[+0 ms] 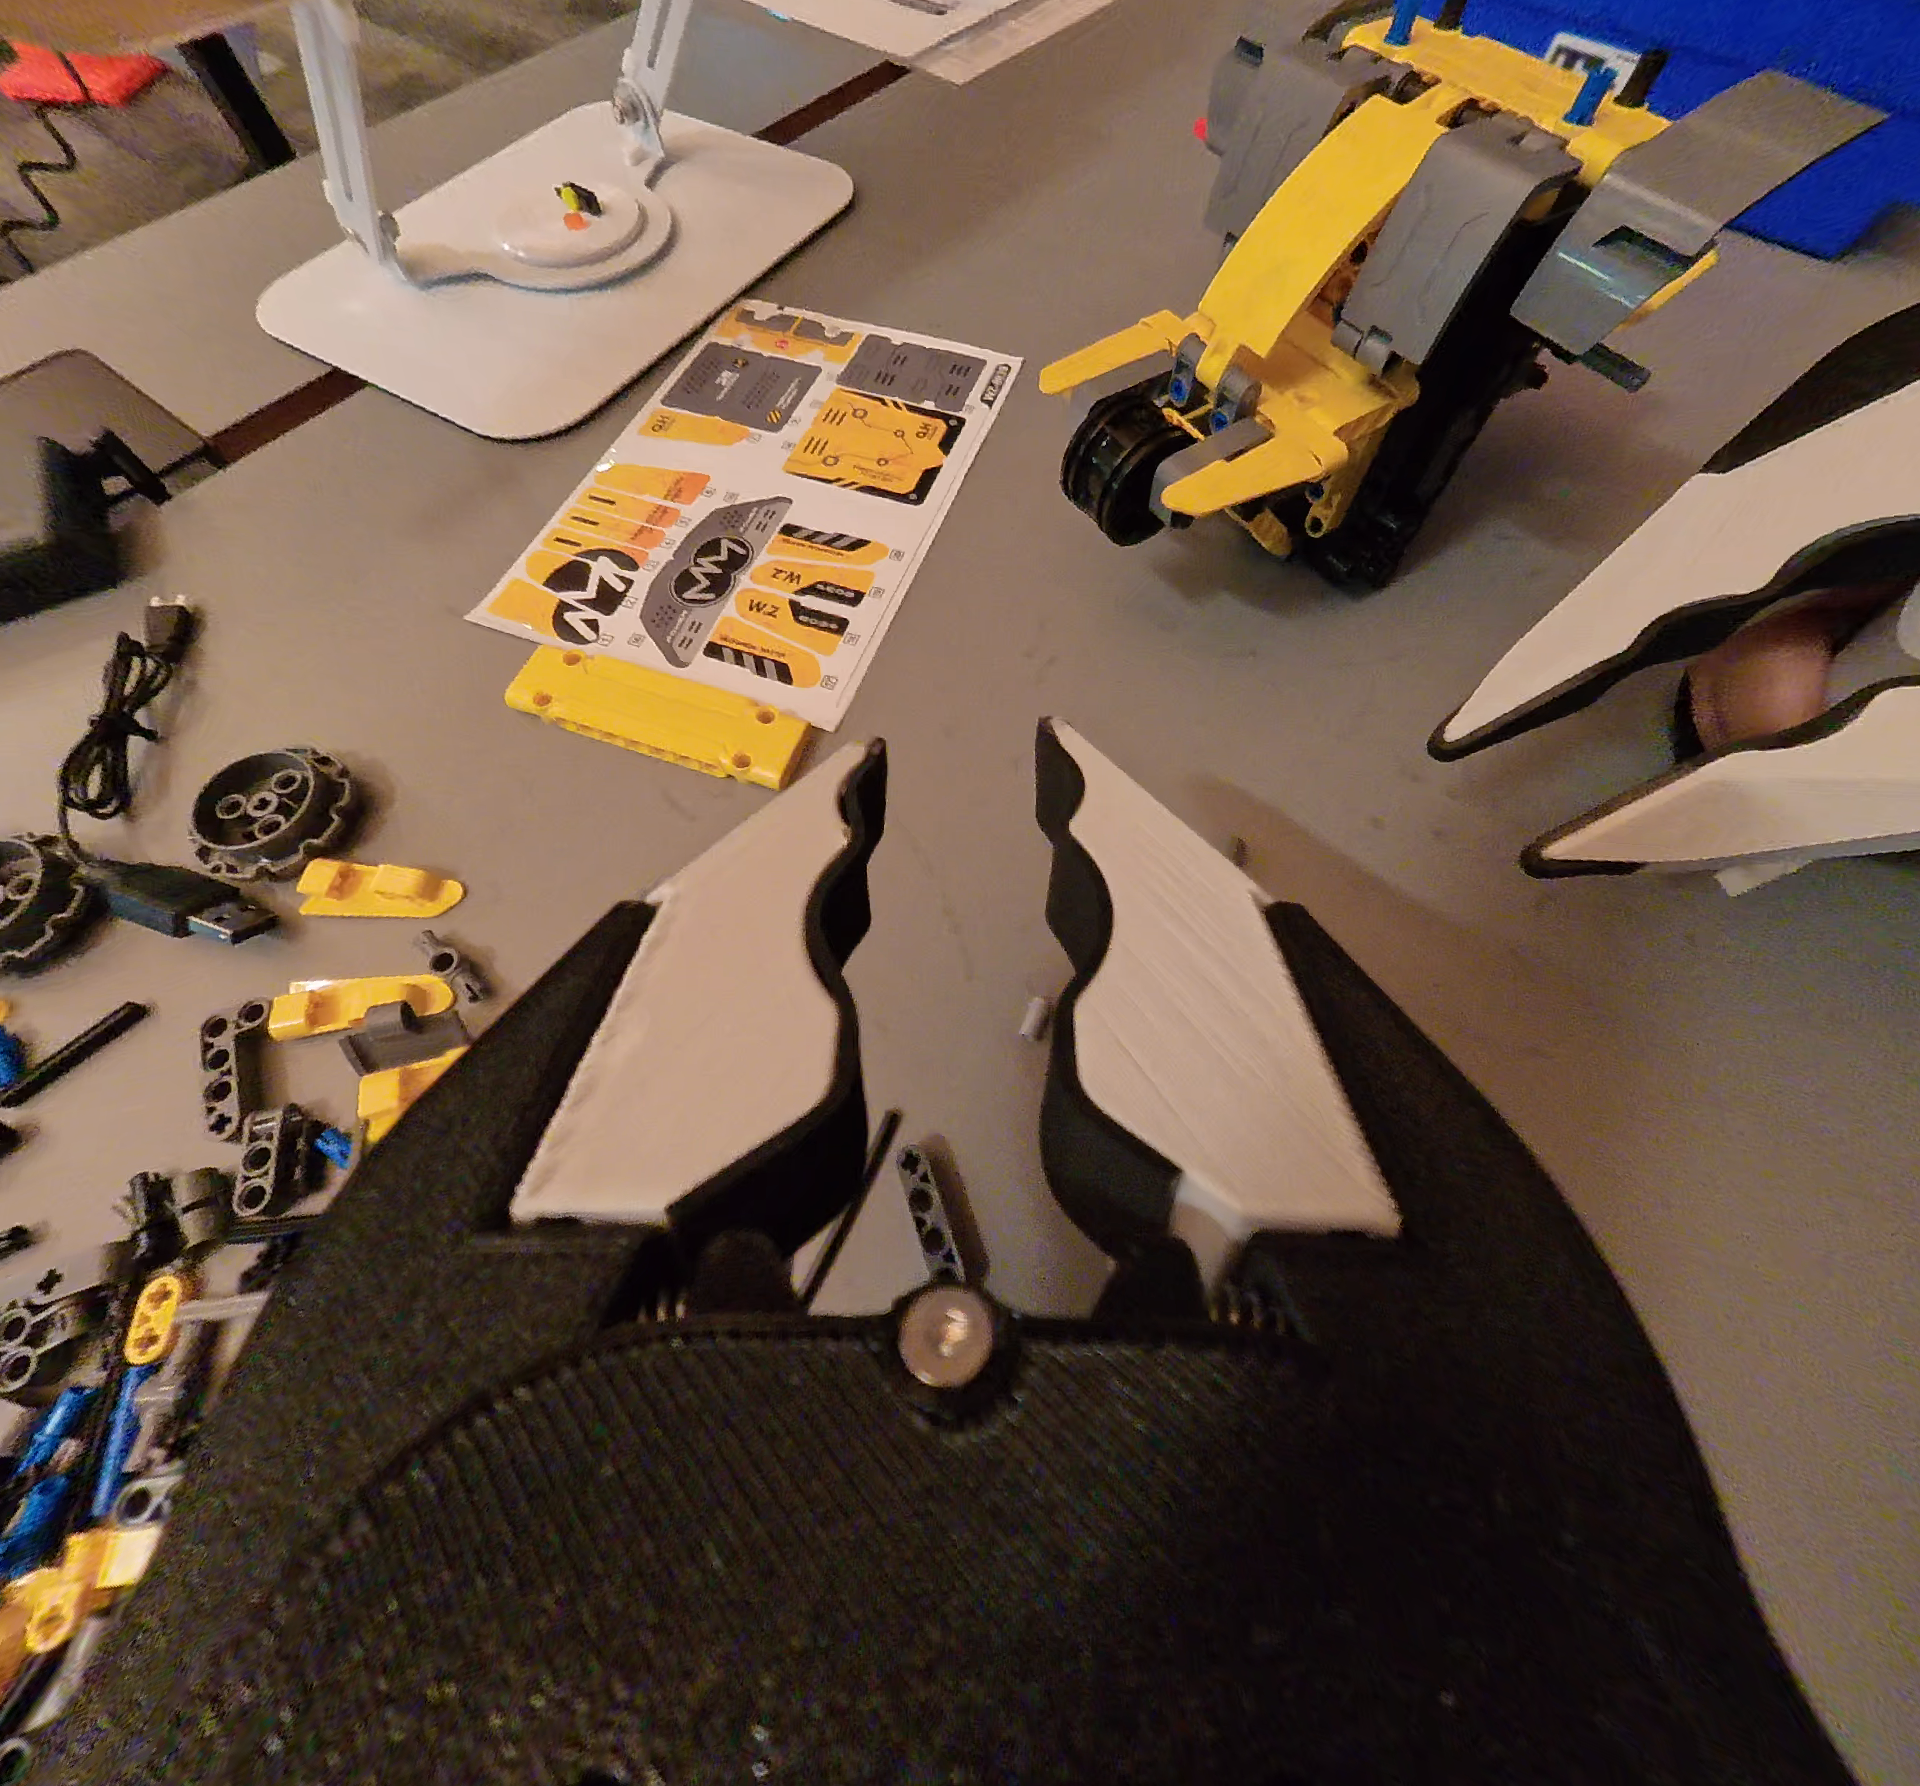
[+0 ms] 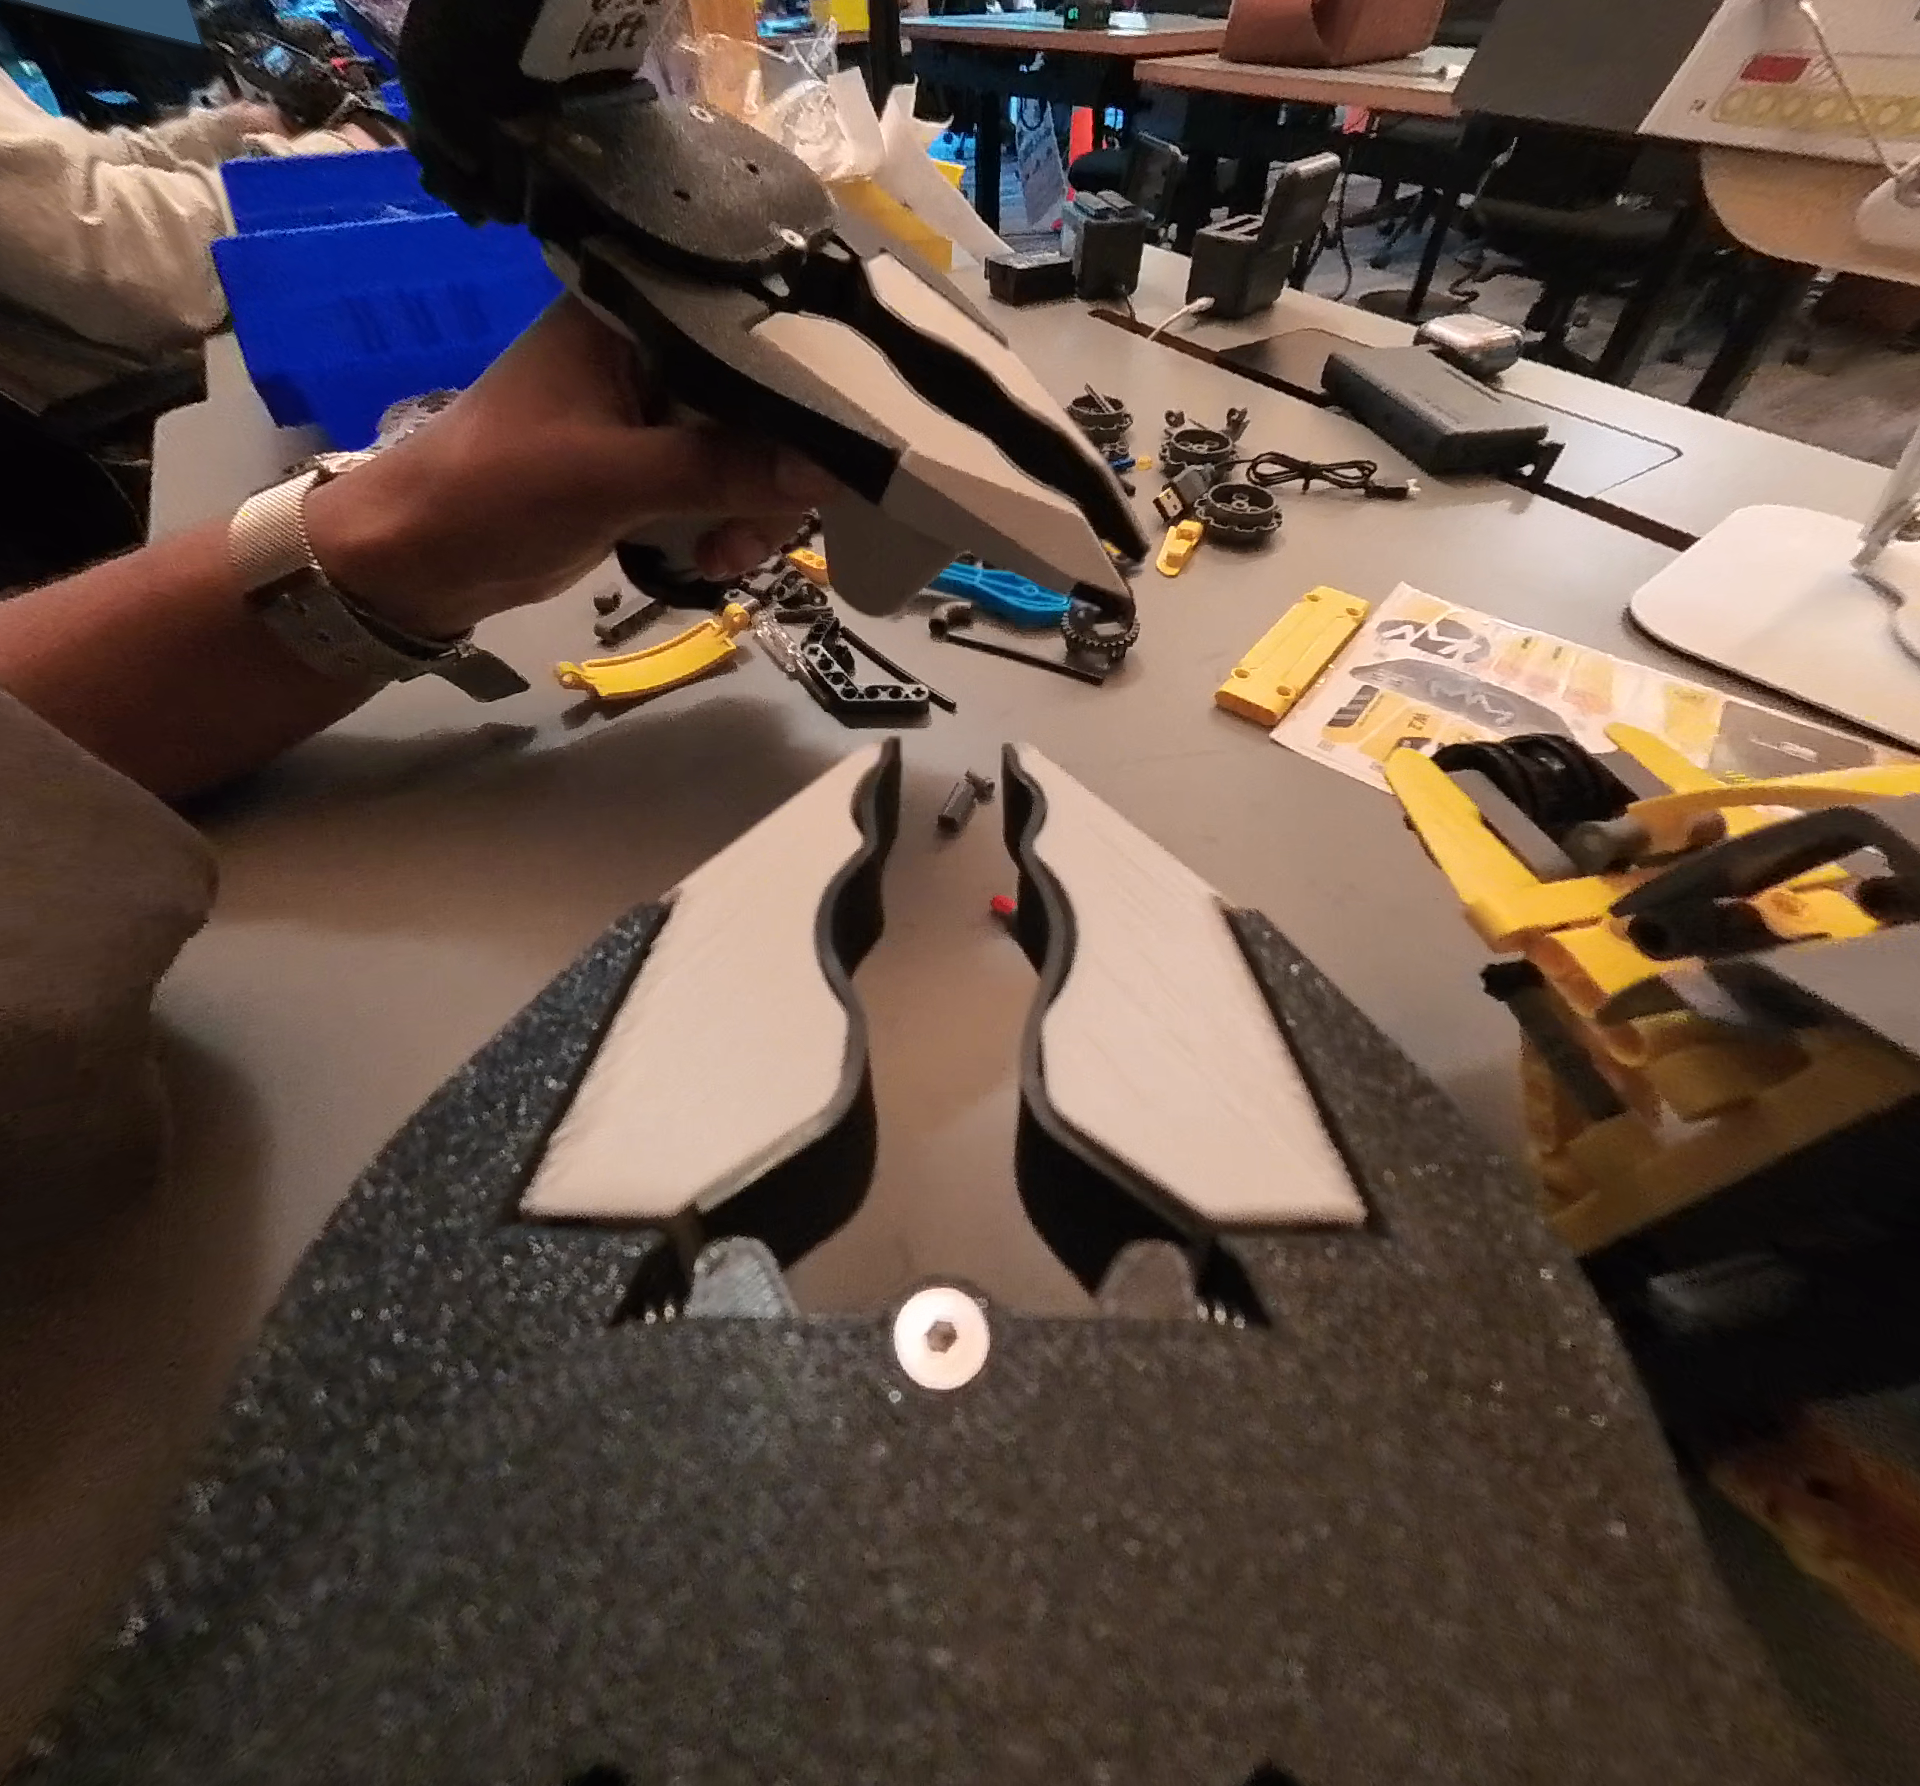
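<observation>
The grey table (image 1: 1143,697) carries a part-built yellow model (image 1: 1351,334) at one o'clock and loose parts (image 1: 312,1009) at nine o'clock. Left gripper (image 1: 961,749) and right gripper (image 2: 945,760) both hover unclenched, empty; a small pin (image 2: 964,799) lies at the right one's tips.

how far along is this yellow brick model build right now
Done: the yellow model has its body and a front wheel together. In hand: nothing; left gripper and right gripper hover with jaws open. Left: loose parts, yellow panel and sticker sheet lie unused.
</observation>
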Demonstrator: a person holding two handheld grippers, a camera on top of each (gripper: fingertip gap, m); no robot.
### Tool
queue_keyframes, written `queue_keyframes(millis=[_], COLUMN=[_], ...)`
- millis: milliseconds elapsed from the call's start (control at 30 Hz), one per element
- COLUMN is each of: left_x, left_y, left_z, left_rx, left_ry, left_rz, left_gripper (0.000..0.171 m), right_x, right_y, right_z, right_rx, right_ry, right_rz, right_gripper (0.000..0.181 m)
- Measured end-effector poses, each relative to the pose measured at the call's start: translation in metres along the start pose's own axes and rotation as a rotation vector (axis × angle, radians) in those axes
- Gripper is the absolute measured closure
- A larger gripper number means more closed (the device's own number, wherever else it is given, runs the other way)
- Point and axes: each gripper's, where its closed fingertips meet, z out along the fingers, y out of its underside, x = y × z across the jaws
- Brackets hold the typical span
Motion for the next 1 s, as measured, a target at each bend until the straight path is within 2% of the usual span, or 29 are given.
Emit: queue_keyframes(millis=[267, 367, 467, 600, 1000], left_x=[-0.037, -0.049, -0.049, -0.043, -0.04], left_y=[0.006, 0.002, -0.005, -0.005, -0.01], left_z=[-0.007, -0.016, -0.021, -0.018, -0.02], left_rx=[0.008, 0.05, 0.109, 0.106, 0.114], left_ry=[-0.126, -0.149, -0.124, -0.088, -0.105], left_rz=[-0.032, -0.071, -0.109, -0.12, -0.081], left_gripper=[0.139, 0.138, 0.137, 0.135, 0.134], right_x=[0.001, 0.005, 0.011, 0.016, 0.009], right_y=[-0.005, -0.007, -0.008, -0.008, -0.004], right_z=[-0.006, -0.009, -0.011, -0.012, -0.006], right_rx=[0.043, 0.061, 0.078, 0.088, 0.04], right_ry=[-0.023, -0.034, -0.046, -0.054, -0.043], right_rz=[0.03, 0.071, 0.134, 0.182, 0.113], right_gripper=[0.157, 0.156, 0.155, 0.155, 0.155])
